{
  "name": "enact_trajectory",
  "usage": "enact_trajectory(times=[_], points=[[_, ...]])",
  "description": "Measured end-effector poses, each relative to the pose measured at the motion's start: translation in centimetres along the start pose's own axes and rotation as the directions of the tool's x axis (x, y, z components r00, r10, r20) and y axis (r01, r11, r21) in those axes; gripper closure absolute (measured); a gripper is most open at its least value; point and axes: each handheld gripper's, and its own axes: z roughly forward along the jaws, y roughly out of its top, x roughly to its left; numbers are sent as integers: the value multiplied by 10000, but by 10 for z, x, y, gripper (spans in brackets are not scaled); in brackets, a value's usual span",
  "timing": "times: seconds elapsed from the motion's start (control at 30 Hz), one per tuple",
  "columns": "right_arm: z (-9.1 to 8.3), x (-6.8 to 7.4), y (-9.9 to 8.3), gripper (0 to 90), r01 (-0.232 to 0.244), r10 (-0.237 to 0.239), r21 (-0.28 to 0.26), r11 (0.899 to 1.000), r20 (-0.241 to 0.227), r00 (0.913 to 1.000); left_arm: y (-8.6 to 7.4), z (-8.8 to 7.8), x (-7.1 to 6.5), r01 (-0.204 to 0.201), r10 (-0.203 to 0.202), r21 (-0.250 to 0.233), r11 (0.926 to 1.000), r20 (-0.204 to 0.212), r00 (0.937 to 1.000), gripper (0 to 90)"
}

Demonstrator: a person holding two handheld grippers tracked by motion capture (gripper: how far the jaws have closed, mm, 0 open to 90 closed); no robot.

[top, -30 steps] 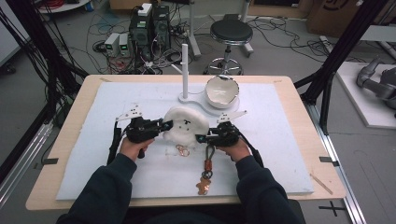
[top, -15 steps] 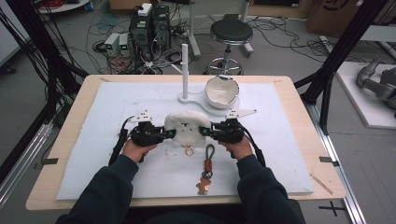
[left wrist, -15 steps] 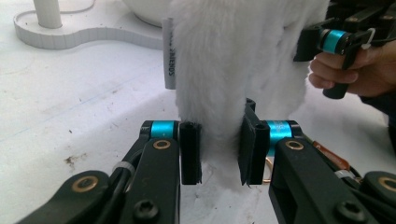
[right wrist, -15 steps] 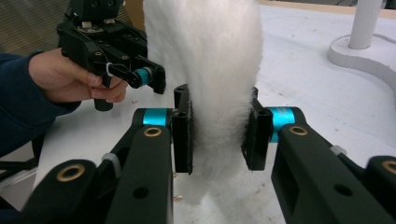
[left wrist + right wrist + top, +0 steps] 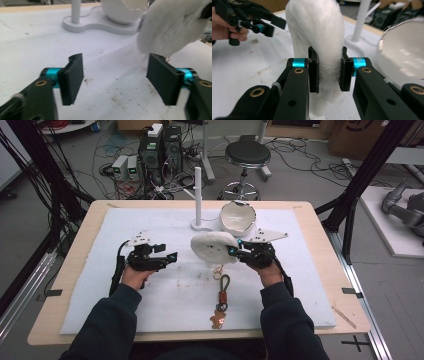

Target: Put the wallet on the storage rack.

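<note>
A white fluffy pom-pom (image 5: 212, 247) hangs above the mat with my right gripper (image 5: 231, 251) shut on its right side. In the right gripper view the pads squeeze the fur (image 5: 315, 25) from both sides at my right gripper (image 5: 329, 68); these jaws have just been closing further on it. My left gripper (image 5: 172, 256) stands apart to the pom-pom's left. Its jaws have just been opening and nothing is between them. In the left gripper view, my left gripper (image 5: 115, 77) shows bare mat between its jaws, and the fur (image 5: 170, 27) hangs beyond the right jaw.
A keychain (image 5: 221, 295) with a brown strap and metal rings lies on the white mat (image 5: 300, 285) below the pom-pom. Behind it stands a white post (image 5: 198, 195) on a flat base, with a white bowl (image 5: 237, 217) beside it. The wooden table edge (image 5: 345, 275) borders the mat.
The left gripper has let go of the pom-pom, opened wide and drawn back to the left. The right gripper has lifted the pom-pom off the mat.
</note>
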Motion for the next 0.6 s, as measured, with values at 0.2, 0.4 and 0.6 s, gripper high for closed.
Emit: enact_trajectory(times=[0.2, 0.4, 0.6], points=[[-19, -18, 20, 756, 375, -381, 92, 9993, 676, 9970, 3, -17, 12, -411, 399, -165, 9990, -630, 9972, 241], [-31, -37, 46, 756, 894, -954, 510, 9947, 1296, 9870, -3, -24, 22, -810, 839, 282, 9963, -1258, 9885, 241], [-36, -52, 73, 756, 1312, -1479, 1024, 9860, 1767, 9731, -5, -30, 31, -624, 633, 103, 9980, -1431, 9877, 241]])
